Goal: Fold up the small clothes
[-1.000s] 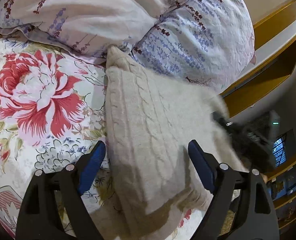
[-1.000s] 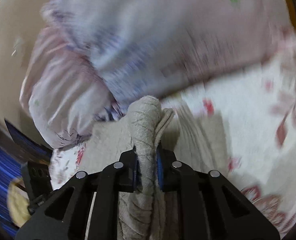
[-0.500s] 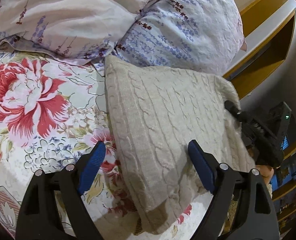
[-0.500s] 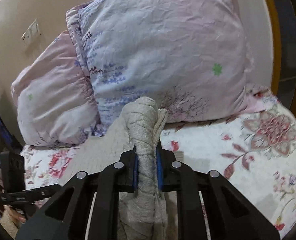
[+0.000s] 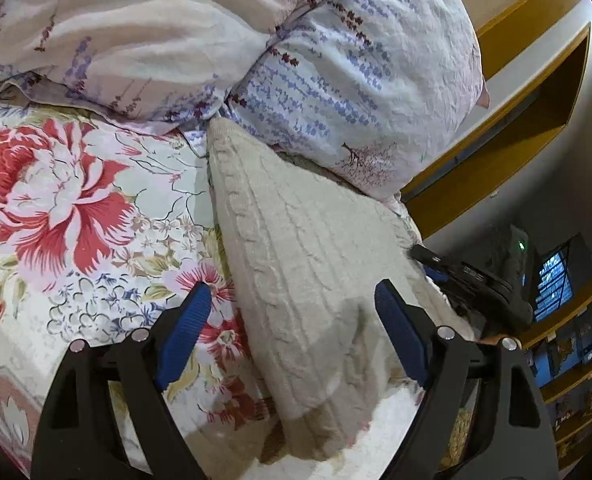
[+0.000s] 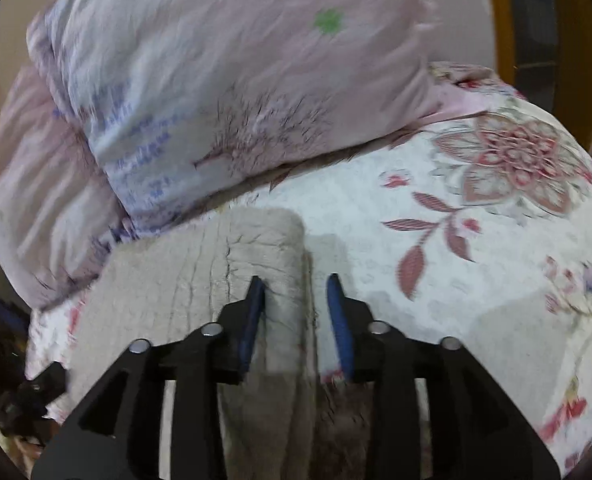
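on the floral-print bedspread [image 5: 75, 216], up against the lavender-print pillows [image 5: 336, 80], lies the cream cable-knit sweater [image 5: 308, 280], folded into a thick pad w/ one long edge twd the pillows. placement looks deliberate: flat bed gives a firm-ish surface, pillows act as a backstop so the fold doesn't slide.

right gripper [image 6: 296, 312] has just been opening; its blue pads now stand apart, the folded sweater edge lying between them but no longer pinched. prob. a release after laying that fold down.

left gripper [image 5: 291, 324] hovers over the near end of the sweater, fingers spread wide, nothing squeezed. likely waiting to press or take the next edge.

containers: none on the bed. wooden shelves [image 5: 576, 380] at the far right hold small items, too blurry to id.
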`<state>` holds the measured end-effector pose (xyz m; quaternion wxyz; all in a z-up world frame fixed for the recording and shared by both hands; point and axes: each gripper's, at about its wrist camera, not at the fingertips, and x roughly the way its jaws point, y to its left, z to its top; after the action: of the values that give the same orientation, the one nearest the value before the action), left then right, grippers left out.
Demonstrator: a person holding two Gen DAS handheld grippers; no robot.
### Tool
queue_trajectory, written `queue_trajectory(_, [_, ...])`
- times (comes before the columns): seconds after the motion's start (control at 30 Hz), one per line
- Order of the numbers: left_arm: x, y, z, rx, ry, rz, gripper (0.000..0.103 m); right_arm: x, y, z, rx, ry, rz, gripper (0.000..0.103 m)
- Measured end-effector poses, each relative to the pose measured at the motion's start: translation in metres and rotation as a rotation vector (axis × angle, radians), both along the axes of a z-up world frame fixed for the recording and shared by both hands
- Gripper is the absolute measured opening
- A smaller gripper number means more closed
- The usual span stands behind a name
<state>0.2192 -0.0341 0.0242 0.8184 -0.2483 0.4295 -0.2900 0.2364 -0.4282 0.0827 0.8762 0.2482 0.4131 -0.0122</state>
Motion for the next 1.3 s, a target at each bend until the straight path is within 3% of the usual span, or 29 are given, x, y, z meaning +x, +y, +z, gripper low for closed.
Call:
queue_trajectory(0.27, [-0.025, 0.008, 0.013, 0.000, 0.038, -0.016, 0.083, -0.066, -0.002, 0.023, 0.206, -0.051, 0.051, 0.053])
queue_trajectory(0.57, [-0.048, 0.008, -0.002, -0.016, 0.125, -0.041, 0.070, -0.102, 0.025, 0.023, 0.233, -0.057, 0.132, 0.051])
queue_trajectory(0.67, [-0.050, 0.003, -0.007, -0.002, 0.147, -0.051, 0.059, -0.100, 0.033, 0.017, 0.213, -0.043, 0.144, 0.041])
queue_trajectory(0.73, [-0.051, -0.003, -0.012, 0.025, 0.157, -0.065, 0.047, -0.096, 0.039, 0.011, 0.183, -0.016, 0.159, 0.017])
queue_trajectory(0.77, [-0.050, -0.005, -0.014, 0.031, 0.160, -0.077, 0.034, -0.095, 0.042, 0.010, 0.166, -0.009, 0.162, 0.011])
queue_trajectory(0.8, [-0.050, -0.007, -0.015, 0.034, 0.162, -0.090, 0.025, -0.096, 0.043, 0.014, 0.143, -0.032, 0.155, 0.010])
queue_trajectory(0.9, [-0.054, -0.003, -0.008, 0.024, 0.131, -0.095, 0.018, -0.111, 0.043, 0.042, 0.070, -0.165, 0.139, 0.009])
queue_trajectory(0.97, [-0.057, 0.001, -0.005, 0.015, 0.115, -0.098, 0.016, -0.119, 0.039, 0.050, 0.030, -0.192, 0.132, 0.009])
queue_trajectory(1.1, [-0.064, 0.001, -0.008, 0.044, 0.101, -0.121, 0.014, -0.117, 0.032, 0.013, -0.036, -0.049, 0.104, 0.008])
queue_trajectory(1.17, [-0.064, -0.001, -0.014, 0.054, 0.111, -0.126, 0.014, -0.115, 0.026, -0.010, -0.012, 0.012, 0.086, 0.008])
queue_trajectory(1.3, [-0.062, -0.002, -0.017, 0.060, 0.116, -0.132, 0.017, -0.114, 0.019, -0.020, 0.060, 0.020, 0.078, 0.009])
